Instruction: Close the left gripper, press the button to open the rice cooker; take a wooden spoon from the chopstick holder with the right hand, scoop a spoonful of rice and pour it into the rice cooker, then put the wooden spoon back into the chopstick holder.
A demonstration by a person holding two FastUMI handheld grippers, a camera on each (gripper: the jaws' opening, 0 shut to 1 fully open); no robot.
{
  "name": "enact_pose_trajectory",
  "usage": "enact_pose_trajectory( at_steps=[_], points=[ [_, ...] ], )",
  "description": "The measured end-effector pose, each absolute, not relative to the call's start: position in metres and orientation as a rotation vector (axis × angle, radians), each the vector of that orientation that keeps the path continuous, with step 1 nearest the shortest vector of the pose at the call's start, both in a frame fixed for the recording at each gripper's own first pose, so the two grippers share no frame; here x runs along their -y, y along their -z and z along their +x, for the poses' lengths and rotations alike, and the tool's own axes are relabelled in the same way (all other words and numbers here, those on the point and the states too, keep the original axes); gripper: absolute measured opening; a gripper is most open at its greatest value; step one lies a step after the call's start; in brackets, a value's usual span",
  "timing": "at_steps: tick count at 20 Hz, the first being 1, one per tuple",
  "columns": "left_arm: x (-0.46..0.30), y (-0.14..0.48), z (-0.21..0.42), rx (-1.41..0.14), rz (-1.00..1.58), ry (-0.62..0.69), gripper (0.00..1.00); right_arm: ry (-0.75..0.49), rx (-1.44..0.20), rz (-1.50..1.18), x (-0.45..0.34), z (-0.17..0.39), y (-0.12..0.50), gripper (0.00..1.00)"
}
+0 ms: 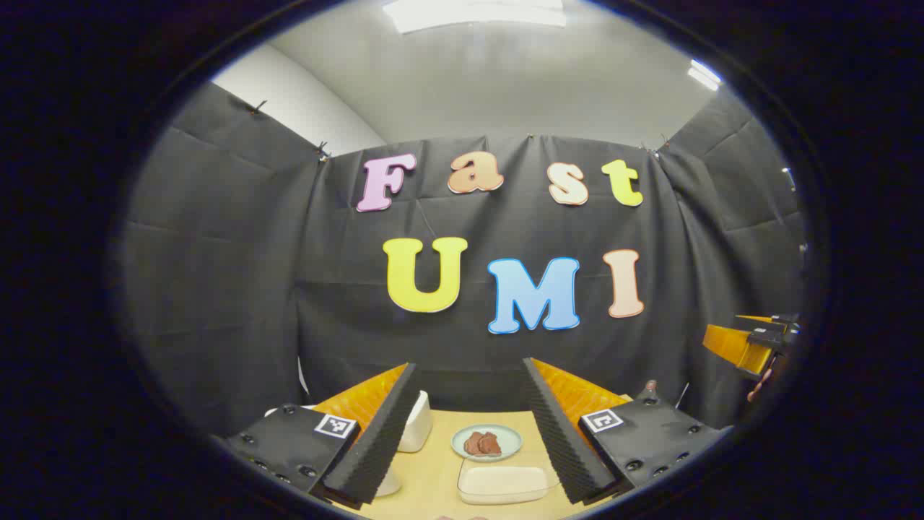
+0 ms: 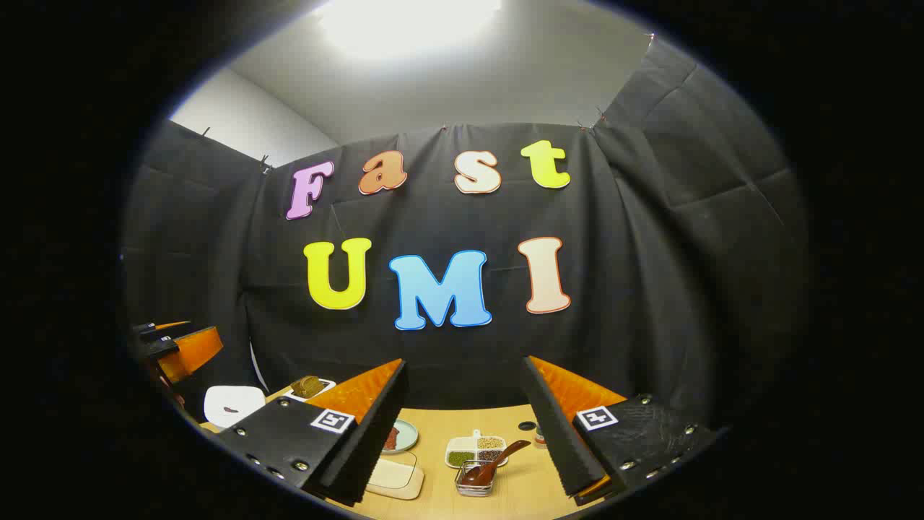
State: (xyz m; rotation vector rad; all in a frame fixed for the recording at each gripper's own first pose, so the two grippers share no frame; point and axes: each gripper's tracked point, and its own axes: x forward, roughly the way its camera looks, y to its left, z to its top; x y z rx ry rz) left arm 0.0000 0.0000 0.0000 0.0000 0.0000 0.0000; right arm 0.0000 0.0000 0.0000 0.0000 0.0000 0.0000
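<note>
In the left gripper view my left gripper [image 1: 469, 365] is open, held above the table's near side. Behind its left finger a white rice cooker [image 1: 416, 431] is partly hidden. Ahead lies a clear box of white rice [image 1: 503, 484]. My right gripper [image 1: 758, 343] hangs at the far right edge. In the right gripper view my right gripper [image 2: 465, 361] is open and holds nothing. Below it a dark wooden spoon [image 2: 492, 462] leans in a small chopstick holder [image 2: 474, 487]. The rice box [image 2: 395, 478] lies to the left, and the rice cooker [image 2: 232, 404] sits at the far left beneath the left gripper [image 2: 180, 347].
A pale plate with brown food [image 1: 486, 442] sits mid-table behind the rice box. A divided dish of grains [image 2: 476, 448] stands behind the holder. A small white tray with something brown [image 2: 309, 386] sits at the back left. The wooden table [image 2: 447, 426] ends at the black cloth wall.
</note>
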Motion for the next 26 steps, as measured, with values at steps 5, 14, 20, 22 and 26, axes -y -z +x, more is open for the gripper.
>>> enact_pose_trajectory(
  at_steps=[5, 14, 20, 22, 26],
  points=[
    [-0.016, 0.003, 0.017, -0.005, -0.007, 0.01, 1.0, 0.023, -0.002, -0.034, -0.02, 0.012, -0.003, 0.96],
    [-0.039, 0.002, 0.044, -0.008, 0.005, 0.05, 1.0, 0.015, -0.013, -0.05, -0.068, 0.017, -0.001, 0.94],
    [-0.046, 0.004, 0.052, -0.001, 0.013, 0.081, 1.0, -0.009, -0.025, -0.061, -0.09, 0.024, 0.003, 0.96],
    [-0.05, 0.013, 0.057, -0.015, 0.015, 0.09, 0.94, -0.014, -0.025, -0.066, -0.093, 0.025, 0.005, 0.96],
    [-0.077, 0.047, 0.064, -0.092, 0.006, 0.075, 0.54, -0.028, -0.04, -0.086, -0.099, 0.031, 0.017, 0.96]
  ],
)
